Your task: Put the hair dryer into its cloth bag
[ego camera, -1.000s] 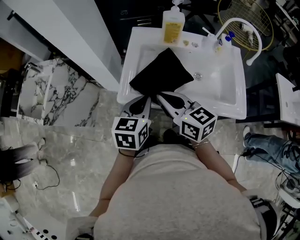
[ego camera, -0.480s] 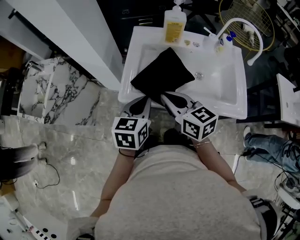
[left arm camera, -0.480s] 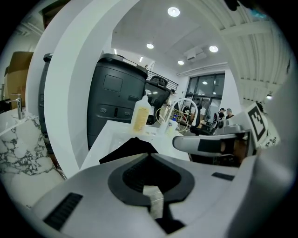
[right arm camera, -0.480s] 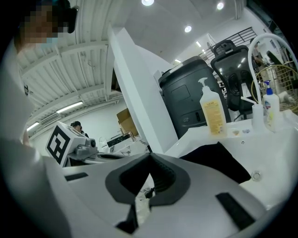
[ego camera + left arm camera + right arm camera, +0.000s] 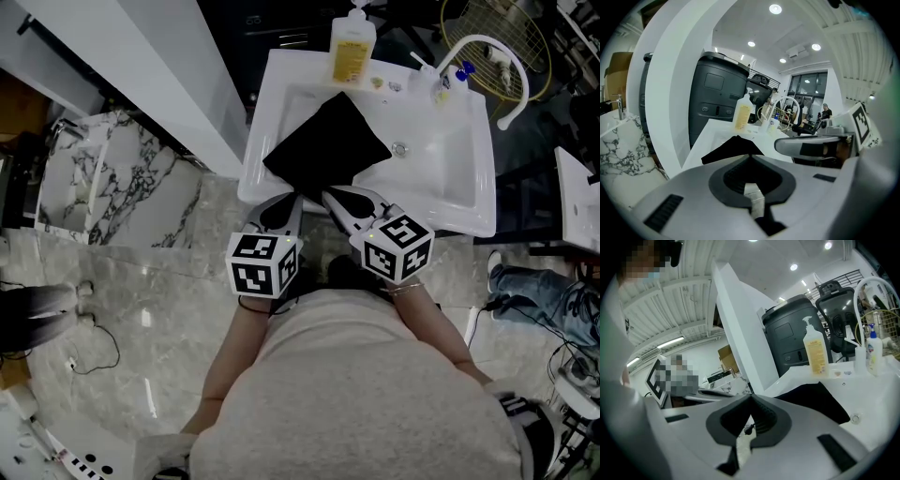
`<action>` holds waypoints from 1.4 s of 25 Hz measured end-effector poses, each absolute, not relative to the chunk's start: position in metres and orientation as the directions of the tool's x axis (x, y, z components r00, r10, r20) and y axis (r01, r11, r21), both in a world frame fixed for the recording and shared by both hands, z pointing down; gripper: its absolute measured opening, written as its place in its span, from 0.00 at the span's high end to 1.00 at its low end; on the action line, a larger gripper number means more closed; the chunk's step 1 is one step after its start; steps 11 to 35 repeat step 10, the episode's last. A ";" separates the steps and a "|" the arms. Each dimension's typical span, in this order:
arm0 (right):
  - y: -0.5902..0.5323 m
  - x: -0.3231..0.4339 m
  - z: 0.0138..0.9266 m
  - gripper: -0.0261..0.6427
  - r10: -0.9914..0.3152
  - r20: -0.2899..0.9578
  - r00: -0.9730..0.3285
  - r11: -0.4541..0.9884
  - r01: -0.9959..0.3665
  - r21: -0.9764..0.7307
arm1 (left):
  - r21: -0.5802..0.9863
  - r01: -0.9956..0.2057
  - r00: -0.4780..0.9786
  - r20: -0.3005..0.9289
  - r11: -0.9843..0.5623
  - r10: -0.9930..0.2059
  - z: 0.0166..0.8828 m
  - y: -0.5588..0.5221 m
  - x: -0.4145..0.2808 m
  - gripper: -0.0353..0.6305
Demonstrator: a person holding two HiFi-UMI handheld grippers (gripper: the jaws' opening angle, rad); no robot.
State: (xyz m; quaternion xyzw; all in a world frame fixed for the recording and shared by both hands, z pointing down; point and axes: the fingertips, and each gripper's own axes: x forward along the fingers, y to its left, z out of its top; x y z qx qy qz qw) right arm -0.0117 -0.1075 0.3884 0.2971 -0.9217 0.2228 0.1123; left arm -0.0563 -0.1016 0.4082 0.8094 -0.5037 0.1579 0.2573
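Checking head view: the cloth bag (image 5: 326, 150) lies flat across the sink (image 5: 469, 223), its near corner aimed between left gripper (image 5: 286, 206) and right gripper (image 5: 339, 202), both equally near.

Left gripper view: jaws closed, holding nothing; bag straight ahead.

Right gripper view: closed, empty; bag ahead, to the right.

I find no hair dryer anywhere.

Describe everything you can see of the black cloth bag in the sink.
The black cloth bag is plain matte fabric, roughly square, lying fairly flat and turned cornerwise in the white sink. Its near corner reaches the front rim, close to the shut left gripper and right gripper; contact there is unclear.
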 end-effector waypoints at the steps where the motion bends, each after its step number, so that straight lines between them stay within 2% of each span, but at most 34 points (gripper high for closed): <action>1: -0.107 -0.012 0.389 0.96 -0.495 0.344 -0.798 0.727 -0.597 -0.338 | 0.256 -0.898 0.441 0.517 -0.359 -0.733 0.409 -0.102 -0.056 0.92; 35: -0.102 -0.019 0.398 0.96 -0.461 0.374 -0.805 0.746 -0.580 -0.327 | 0.269 -0.892 0.452 0.535 -0.363 -0.714 0.415 -0.100 -0.054 0.92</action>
